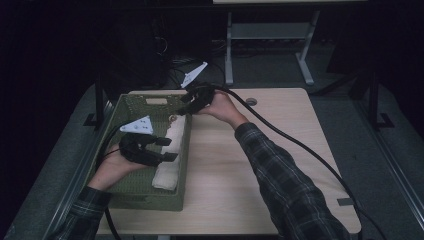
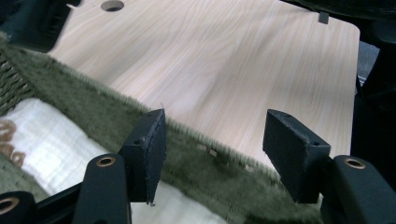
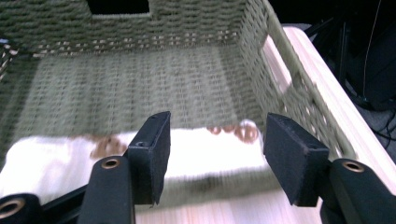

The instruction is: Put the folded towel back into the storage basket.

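Observation:
A green woven basket point(image 1: 145, 200) stands on the left part of the light wood table point(image 1: 280, 150). Inside it, a folded white towel point(image 1: 166, 176) with a brown pattern lies along the right wall. My left gripper point(image 1: 170, 149) hovers over the towel with its jaws open and nothing between them. In the left gripper view the left gripper point(image 2: 215, 140) looks across the basket rim point(image 2: 93, 98) and the towel point(image 2: 51, 135). My right gripper point(image 1: 186, 106) is at the basket's far right corner. In the right gripper view the right gripper point(image 3: 217, 149) stands open above the towel point(image 3: 56, 163).
The tabletop right of the basket is bare wood, with a round cable hole point(image 1: 251, 101) near the far edge. A thick black cable point(image 1: 300, 145) trails from the right gripper across the table. Another desk's white legs point(image 1: 305, 65) stand behind.

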Motion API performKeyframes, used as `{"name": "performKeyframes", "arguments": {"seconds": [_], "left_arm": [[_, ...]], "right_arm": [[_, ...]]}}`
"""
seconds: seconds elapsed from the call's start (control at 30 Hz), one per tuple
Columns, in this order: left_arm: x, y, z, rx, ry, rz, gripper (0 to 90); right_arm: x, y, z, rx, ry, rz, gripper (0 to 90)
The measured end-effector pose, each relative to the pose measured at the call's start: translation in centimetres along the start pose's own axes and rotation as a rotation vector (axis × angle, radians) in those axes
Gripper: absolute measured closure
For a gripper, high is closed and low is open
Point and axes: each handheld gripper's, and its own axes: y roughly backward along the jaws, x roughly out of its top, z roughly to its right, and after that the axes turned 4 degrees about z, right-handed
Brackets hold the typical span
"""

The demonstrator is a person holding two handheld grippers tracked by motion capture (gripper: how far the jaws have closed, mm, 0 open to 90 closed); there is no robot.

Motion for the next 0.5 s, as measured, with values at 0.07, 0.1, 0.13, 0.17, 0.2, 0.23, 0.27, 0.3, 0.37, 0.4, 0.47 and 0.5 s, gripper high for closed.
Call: {"name": "performKeyframes", "arguments": {"seconds": [0.07, 0.1, 0.13, 0.17, 0.2, 0.23, 0.27, 0.3, 0.37, 0.4, 0.47, 0.5], "left_arm": [[0.6, -0.5, 0.3, 0.002, 0.0, 0.001, 38.9], [0.9, -0.7, 0.4, 0.002, -0.005, 0.001, 38.7], [1.3, -1.0, 0.7, 0.004, -0.004, -0.001, 38.5], [1.7, -1.3, 0.9, 0.007, -0.007, -0.001, 38.3], [2.0, -1.5, 1.1, 0.009, -0.008, -0.001, 38.0], [2.3, -1.7, 1.3, 0.011, -0.01, 0.002, 37.9], [2.7, -1.9, 1.5, 0.012, -0.014, 0.006, 37.7], [3.0, -2.1, 1.7, 0.017, -0.016, 0.01, 37.4], [3.5, -2.6, 2.0, 0.025, -0.014, 0.011, 36.3], [3.7, -2.9, 2.1, 0.029, -0.016, 0.009, 35.4], [4.1, -3.5, 2.4, 0.032, -0.018, 0.007, 34.0], [4.3, -3.8, 2.6, 0.033, -0.017, 0.009, 33.2]], "right_arm": [[-0.7, 1.0, 0.0, -0.005, 0.003, 0.001, 40.6], [-0.9, 1.4, 0.0, -0.003, -0.004, 0.001, 40.3], [-1.2, 1.8, 0.1, -0.001, -0.004, -0.002, 40.1], [-1.5, 2.3, 0.1, -0.004, -0.006, -0.004, 40.0], [-1.8, 2.9, 0.2, -0.005, -0.007, 0.0, 39.9], [-2.0, 3.3, 0.2, -0.007, -0.014, 0.0, 39.8], [-2.2, 3.8, 0.2, -0.007, -0.016, 0.001, 39.5], [-2.4, 4.2, 0.4, -0.009, -0.008, 0.003, 39.3], [-2.8, 5.2, 0.3, -0.005, -0.032, 0.009, 38.5], [-3.1, 5.6, 0.4, -0.007, -0.025, 0.01, 38.1], [-3.6, 6.3, 0.4, -0.007, -0.024, 0.008, 37.7], [-3.9, 6.6, 0.4, -0.008, -0.023, 0.009, 37.3]]}}
